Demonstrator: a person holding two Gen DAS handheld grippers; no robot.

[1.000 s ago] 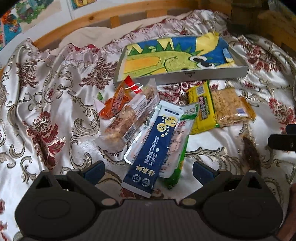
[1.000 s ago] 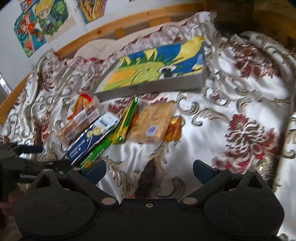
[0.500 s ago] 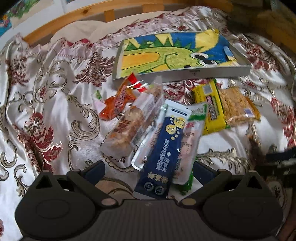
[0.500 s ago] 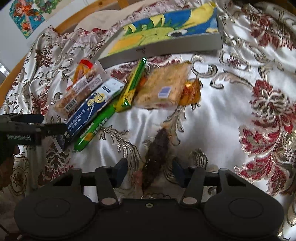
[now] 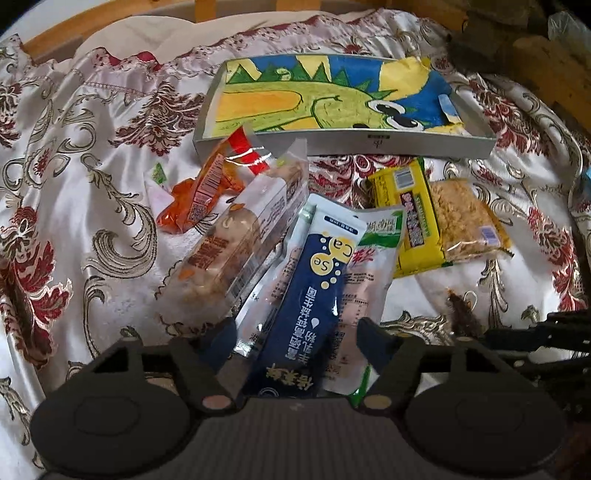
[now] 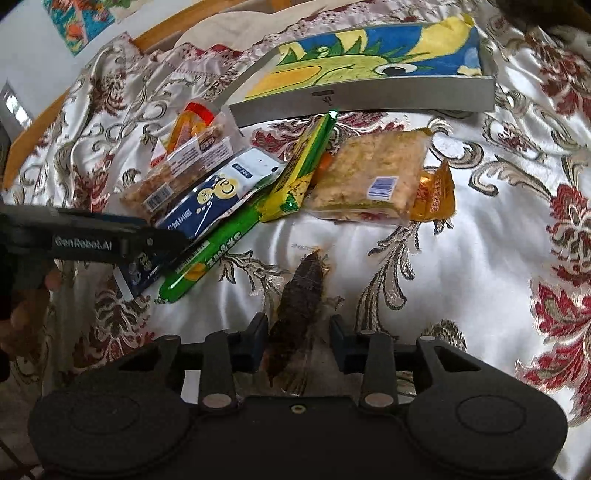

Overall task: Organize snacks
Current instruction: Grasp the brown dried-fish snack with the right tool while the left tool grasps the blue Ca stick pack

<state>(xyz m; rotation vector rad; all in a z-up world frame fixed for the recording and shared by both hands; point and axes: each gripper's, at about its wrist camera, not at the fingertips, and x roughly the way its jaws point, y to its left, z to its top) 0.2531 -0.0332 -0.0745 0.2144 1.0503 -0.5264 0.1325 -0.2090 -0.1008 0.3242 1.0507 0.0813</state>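
Note:
Several snack packets lie on a patterned satin cloth before a shallow grey box (image 5: 369, 144) lined with a dinosaur drawing. My left gripper (image 5: 297, 341) stands half closed around the near ends of a dark blue packet (image 5: 310, 306) and a pale packet (image 5: 364, 295) beside it. My right gripper (image 6: 298, 341) stands partly closed around a dark brown snack (image 6: 299, 299); its left pad touches the snack and a gap shows at the right pad. The blue packet (image 6: 207, 201) and the left gripper's finger (image 6: 92, 238) show in the right wrist view.
A clear nut-bar packet (image 5: 236, 243), an orange packet (image 5: 195, 199), a yellow packet (image 5: 410, 218) and a crumbly cracker packet (image 5: 465, 221) lie around. A green stick (image 6: 210, 254) and a small orange wrapper (image 6: 434, 194) lie nearby. A wooden frame (image 5: 110, 26) runs behind.
Both grippers moved forward and narrowed. The left jaws came around the blue and pale packets. The right jaws came around the brown snack.

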